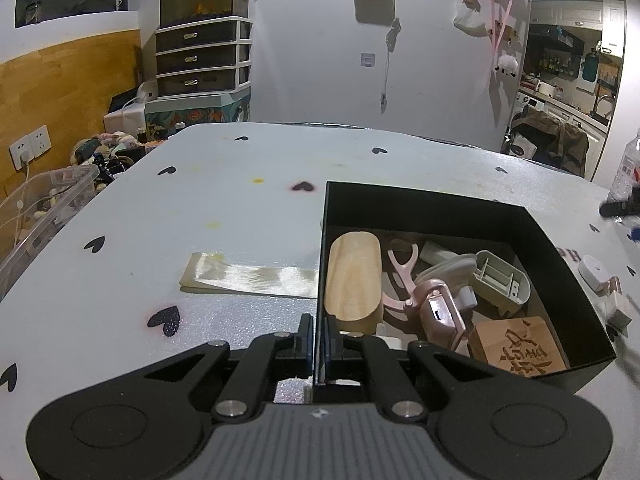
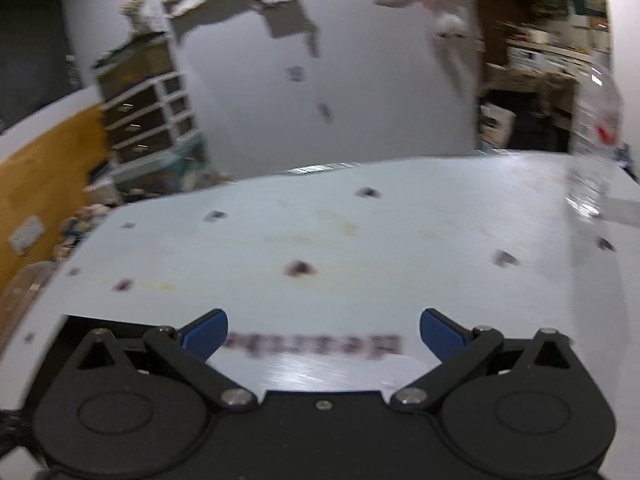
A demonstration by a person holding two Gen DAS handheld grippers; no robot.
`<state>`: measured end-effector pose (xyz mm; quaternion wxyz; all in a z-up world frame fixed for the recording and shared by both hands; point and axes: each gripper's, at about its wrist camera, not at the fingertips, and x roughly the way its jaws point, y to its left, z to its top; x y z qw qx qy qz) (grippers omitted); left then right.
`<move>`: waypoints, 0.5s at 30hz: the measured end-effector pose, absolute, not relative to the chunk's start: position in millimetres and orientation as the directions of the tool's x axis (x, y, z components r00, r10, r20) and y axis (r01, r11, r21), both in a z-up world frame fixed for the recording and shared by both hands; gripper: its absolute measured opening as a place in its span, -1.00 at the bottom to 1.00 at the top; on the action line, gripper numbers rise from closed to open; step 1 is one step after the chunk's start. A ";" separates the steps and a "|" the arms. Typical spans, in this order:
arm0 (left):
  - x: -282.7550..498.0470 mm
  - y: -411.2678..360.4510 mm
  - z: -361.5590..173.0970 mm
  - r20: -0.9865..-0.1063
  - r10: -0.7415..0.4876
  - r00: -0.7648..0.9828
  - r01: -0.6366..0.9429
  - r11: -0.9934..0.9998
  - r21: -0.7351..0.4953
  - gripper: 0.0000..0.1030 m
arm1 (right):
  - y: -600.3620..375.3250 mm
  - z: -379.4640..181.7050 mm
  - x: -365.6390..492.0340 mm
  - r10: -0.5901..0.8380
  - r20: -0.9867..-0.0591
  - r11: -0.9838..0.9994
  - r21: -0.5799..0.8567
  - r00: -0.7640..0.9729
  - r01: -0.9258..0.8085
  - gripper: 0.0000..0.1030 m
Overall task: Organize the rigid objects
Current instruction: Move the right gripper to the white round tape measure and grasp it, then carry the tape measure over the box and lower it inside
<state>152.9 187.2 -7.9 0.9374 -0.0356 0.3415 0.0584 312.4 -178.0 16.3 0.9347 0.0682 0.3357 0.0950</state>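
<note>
Black box point(image 1: 440, 208) sits on the table point(image 1: 240, 200) with its left wall pinched by the left gripper point(image 1: 319, 340), wooden block point(image 1: 352, 280) lengthwise just inside; right gripper point(image 2: 324, 330) spread wide, empty, over bare tabletop

Table cover point(image 1: 248, 208): pale, fine-grained, slightly sparkly texture, printed with dark hearts. Box point(image 1: 440, 208): matt black card walls. Inside it, a block point(image 1: 352, 280) of light, smooth bare wood; a carved brown wooden piece point(image 1: 520, 346); a pink glossy plastic holder point(image 1: 436, 312); a grey-white matt plastic part point(image 1: 500, 280). Ribbon point(image 1: 252, 278) beside the box: cream, satin sheen. Right gripper pads point(image 2: 204, 334): smooth blue plastic.
</note>
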 end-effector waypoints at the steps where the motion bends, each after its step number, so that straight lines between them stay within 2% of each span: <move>1: 152.9 187.1 -7.9 -0.645 0.087 0.759 -0.134 0.991 -0.025 -0.91 | -183.4 9.3 314.2 0.196 -0.624 0.978 0.177 0.756 -0.108 1.00; 7: 154.1 186.3 -8.2 -0.647 0.090 0.757 -0.136 0.991 -0.021 -0.91 | -189.5 -23.7 321.9 0.139 -0.677 0.990 0.082 0.723 -0.113 0.99; 8: 154.7 186.3 -8.1 -0.648 0.091 0.756 -0.136 0.991 -0.020 -0.91 | -188.7 -27.9 323.1 0.133 -0.686 0.990 0.065 0.716 -0.122 0.92; 9: 154.7 186.3 -8.2 -0.648 0.090 0.756 -0.136 0.990 -0.021 -0.91 | -187.7 -31.3 324.2 0.130 -0.692 0.990 0.050 0.710 -0.132 0.75; 13: 154.7 186.3 -8.2 -0.648 0.090 0.757 -0.136 0.990 -0.021 -0.91 | -181.7 -43.1 326.1 0.131 -0.713 0.982 -0.003 0.689 -0.190 0.55; 15: 154.7 186.3 -8.2 -0.648 0.090 0.757 -0.136 0.990 -0.021 -0.91 | -178.5 -46.2 327.6 0.130 -0.719 0.977 -0.024 0.683 -0.211 0.38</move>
